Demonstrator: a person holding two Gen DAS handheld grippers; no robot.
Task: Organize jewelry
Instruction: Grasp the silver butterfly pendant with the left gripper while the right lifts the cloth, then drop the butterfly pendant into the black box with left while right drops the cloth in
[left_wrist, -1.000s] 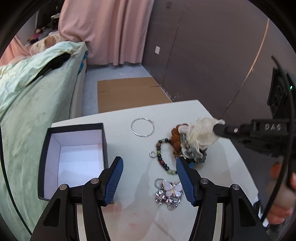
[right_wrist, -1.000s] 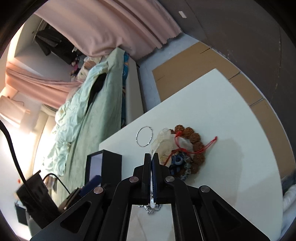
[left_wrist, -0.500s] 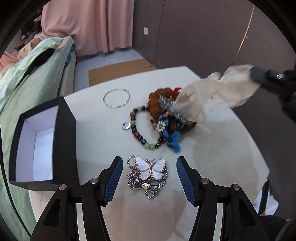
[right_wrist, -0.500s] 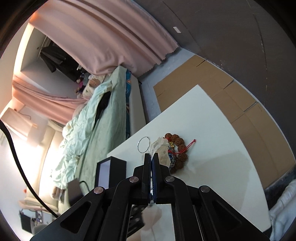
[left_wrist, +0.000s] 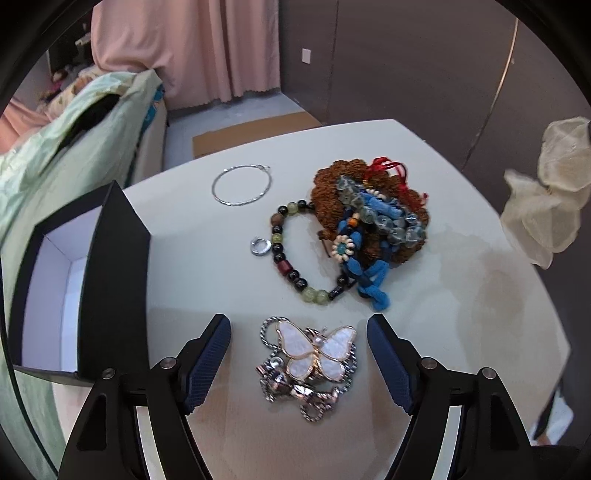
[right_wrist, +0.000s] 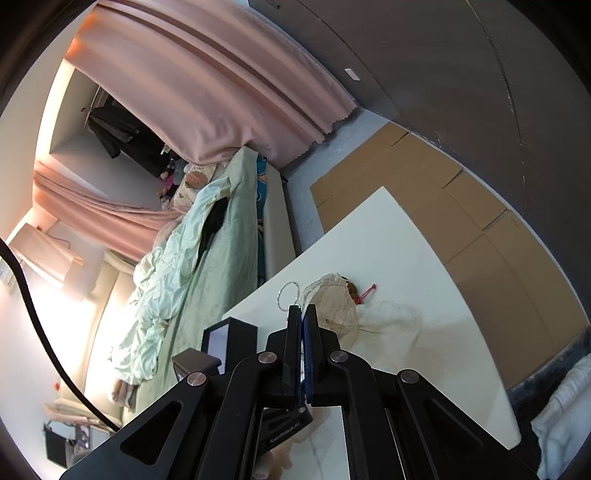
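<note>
My left gripper (left_wrist: 299, 328) is open and low over the white table (left_wrist: 461, 295), its jaws on either side of a butterfly necklace (left_wrist: 314, 354). Beyond it lie a beaded bracelet (left_wrist: 291, 251), a small silver ring (left_wrist: 259, 246), a thin silver bangle (left_wrist: 242, 184) and a heap of brown and blue bracelets (left_wrist: 369, 218). My right gripper (right_wrist: 303, 312) is shut on a sheer cream pouch (right_wrist: 334, 306), held up above the table; the pouch also shows in the left wrist view (left_wrist: 550, 192) at the right.
An open black box with a white inside (left_wrist: 70, 273) stands on the table's left. A bed with green bedding (left_wrist: 55, 155) lies beyond the box. Flat cardboard (right_wrist: 424, 192) lies on the floor past the table's far edge.
My right gripper has lifted the pouch up off the bracelet heap and away to the right. My left gripper has moved closer over the butterfly necklace.
</note>
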